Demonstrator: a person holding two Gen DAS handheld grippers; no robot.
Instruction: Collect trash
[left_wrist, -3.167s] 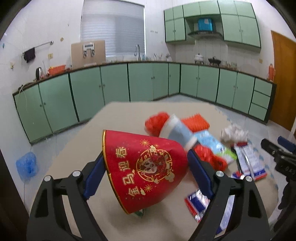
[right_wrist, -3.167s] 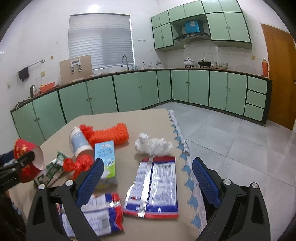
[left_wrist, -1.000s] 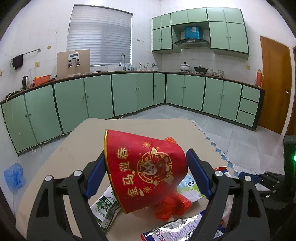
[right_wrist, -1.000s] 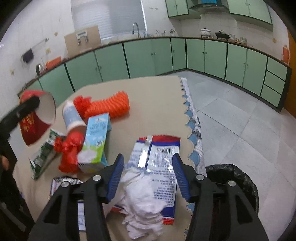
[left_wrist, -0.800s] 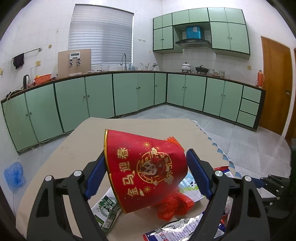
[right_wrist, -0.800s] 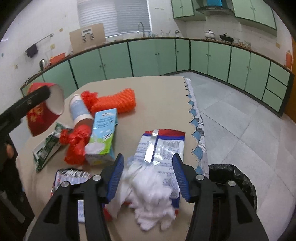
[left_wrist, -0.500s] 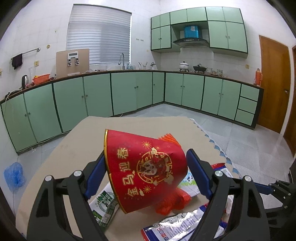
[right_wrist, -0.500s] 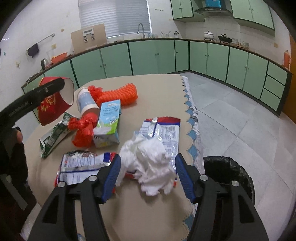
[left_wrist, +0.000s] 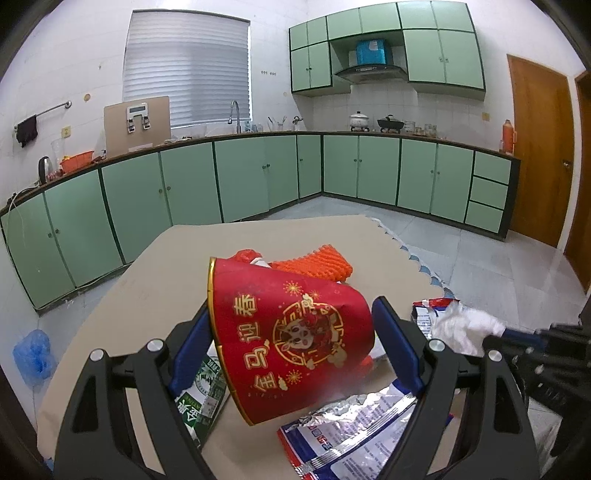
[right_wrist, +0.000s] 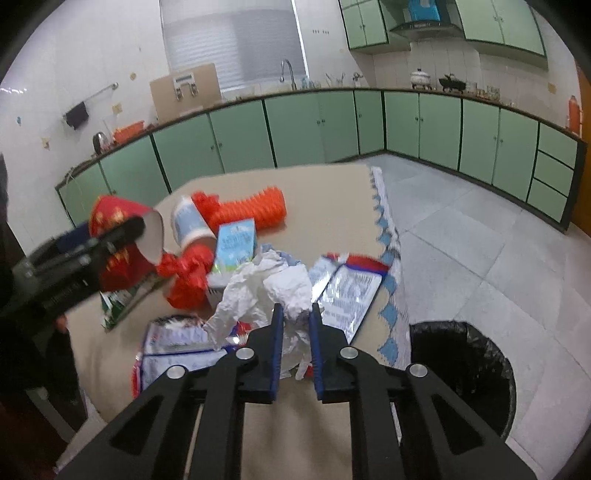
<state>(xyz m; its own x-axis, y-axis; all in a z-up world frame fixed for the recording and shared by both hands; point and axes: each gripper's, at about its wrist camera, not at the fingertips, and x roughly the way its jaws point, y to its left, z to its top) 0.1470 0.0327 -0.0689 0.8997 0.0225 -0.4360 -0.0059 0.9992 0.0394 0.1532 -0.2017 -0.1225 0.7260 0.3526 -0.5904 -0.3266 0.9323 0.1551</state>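
My left gripper (left_wrist: 290, 314) holds a red paper cup (left_wrist: 295, 343) with gold print, lying on its side between the wide-set blue pads, above the beige table (left_wrist: 166, 280). In the right wrist view that cup (right_wrist: 122, 221) and the left gripper (right_wrist: 107, 236) hang at the table's left. My right gripper (right_wrist: 295, 312) has its jaws closing, and the pads pinch a crumpled white tissue (right_wrist: 266, 284) that bulges out above them. The left wrist view shows the same tissue (left_wrist: 465, 328) at the tip of the right gripper (left_wrist: 496, 336), low on the right.
A black-lined bin (right_wrist: 461, 369) stands on the floor just right of the table edge. On the table lie an orange foam net (right_wrist: 251, 210), a milk carton (right_wrist: 236, 240), a blue-white cup (right_wrist: 188, 221), a red bag (right_wrist: 188, 277), foil wrappers (right_wrist: 347, 288) and a green packet (right_wrist: 118, 302).
The right jaws narrowed sharply and now pinch the tissue, which was loose between them; the gripper drew back a little. The left gripper kept still with the red cup.
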